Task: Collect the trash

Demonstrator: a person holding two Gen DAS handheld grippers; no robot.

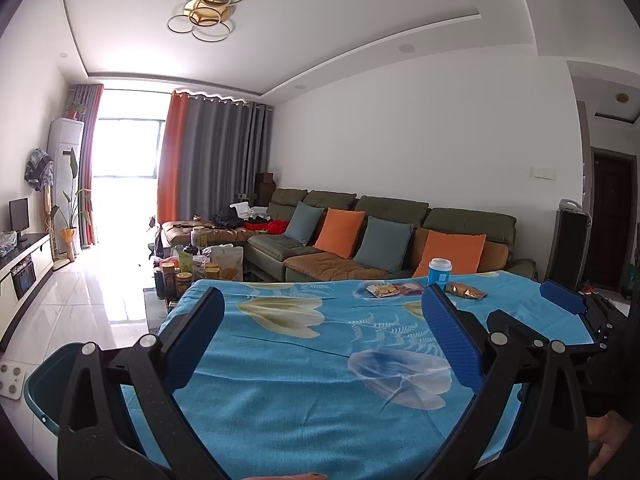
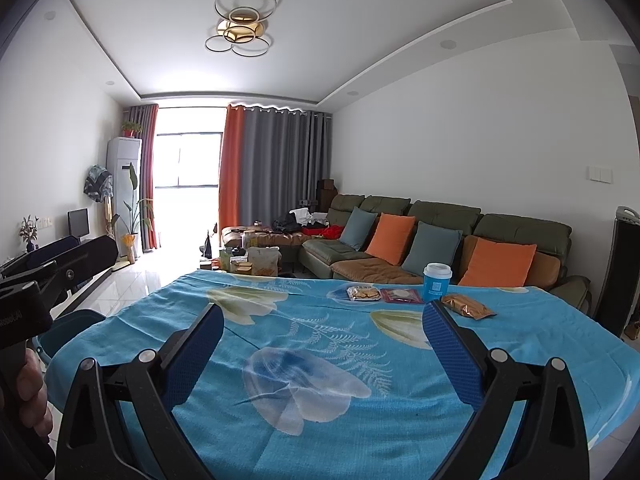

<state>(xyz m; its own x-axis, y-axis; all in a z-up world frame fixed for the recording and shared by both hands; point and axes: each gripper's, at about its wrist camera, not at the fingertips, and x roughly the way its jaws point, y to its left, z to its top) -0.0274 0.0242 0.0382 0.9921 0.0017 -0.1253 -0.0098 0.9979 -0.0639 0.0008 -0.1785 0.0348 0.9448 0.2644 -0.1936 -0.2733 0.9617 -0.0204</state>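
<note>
Nearest the left wrist camera, the left tool [image 1: 323, 308] is spread wide with nothing between its blue pads, held low over the near edge of the tabletop [image 1: 280, 392] with its blue flowered cloth. A teal bin [image 1: 40, 384] shows at the lower left, beside and below the tabletop edge. At the far side lie the task's things in a row: one biscuit packet [image 1: 381, 289], one reddish wrapper [image 1: 409, 289], one blue cup [image 1: 439, 273] standing upright, and one gold packet [image 1: 465, 291]. From the right wrist camera, the right tool [image 2: 323, 312] is likewise wide open and empty, well short of those four pieces. No piece looks collected yet, so this reads as the approach before the first pick. The next move calls for reaching across to one item, probably the gold packet nearest the right tool, and closing on it before carrying it to the bin.
</note>
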